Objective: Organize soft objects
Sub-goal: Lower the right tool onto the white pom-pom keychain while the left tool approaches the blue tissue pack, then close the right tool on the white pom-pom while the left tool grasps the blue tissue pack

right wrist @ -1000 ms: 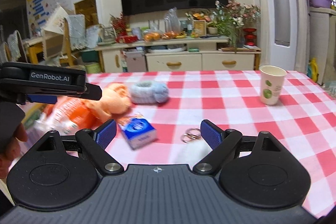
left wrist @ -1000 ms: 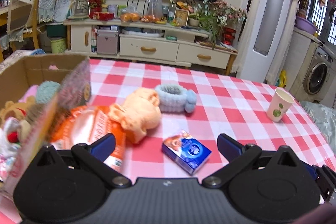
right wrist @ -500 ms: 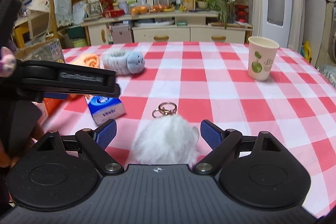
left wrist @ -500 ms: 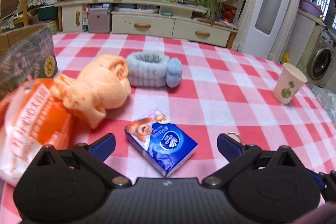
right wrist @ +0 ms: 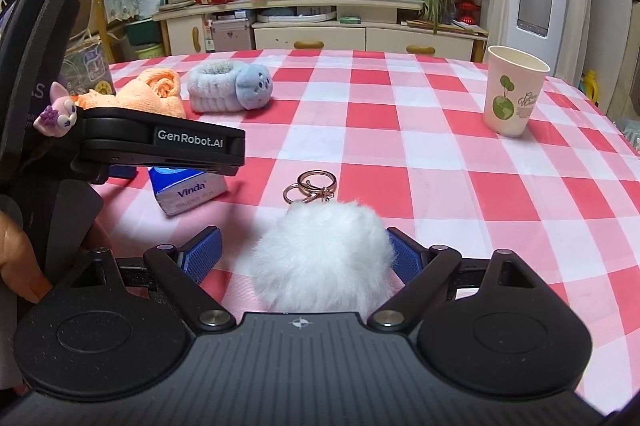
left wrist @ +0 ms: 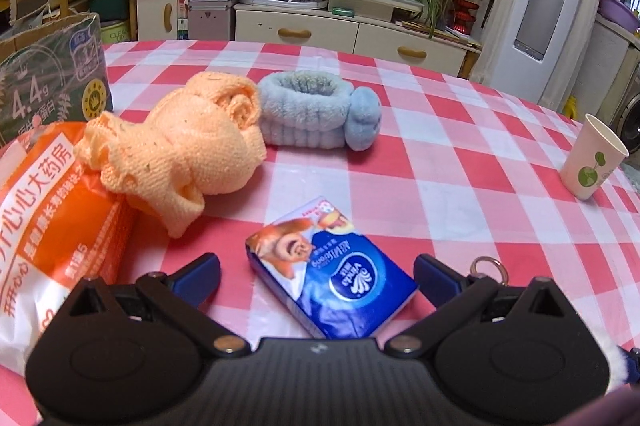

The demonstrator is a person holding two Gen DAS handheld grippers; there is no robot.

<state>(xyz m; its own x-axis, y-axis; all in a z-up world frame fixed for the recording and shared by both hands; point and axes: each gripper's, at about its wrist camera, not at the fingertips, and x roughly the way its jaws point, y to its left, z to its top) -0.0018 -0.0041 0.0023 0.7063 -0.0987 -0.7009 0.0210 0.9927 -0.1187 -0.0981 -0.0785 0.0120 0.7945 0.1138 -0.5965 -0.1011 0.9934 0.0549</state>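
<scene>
Since a second ago both grippers have advanced low over the red-and-white checked tablecloth (right wrist: 400, 114). The left gripper (left wrist: 316, 276), which then faced the cardboard box at 9 o'clock, now brackets the blue glossy tissue pack (left wrist: 332, 276), fingers wide apart and not touching it. The right gripper (right wrist: 300, 254) has closed in on the white fluffy pompom keychain (right wrist: 324, 258), which sits between its spread blue pads; the right pad looks to brush the fur, the left stands clear. Judgement: two pickups are staged, neither grasp made. Materials: the pompom is long-pile fur, round, very compressible, with thin gold metal rings (right wrist: 310, 184) at 12 o'clock. The pack is film-wrapped and rectangular; it should yield slightly. Further out at 11 o'clock lie a knotted orange terry cloth (left wrist: 188, 146) and a pale blue plush headband (left wrist: 316, 114), touching. An orange-and-white plastic bag (left wrist: 52, 226) lies at 9 o'clock, and a rigid paper cup (right wrist: 514, 90) stands at 2 o'clock.
</scene>
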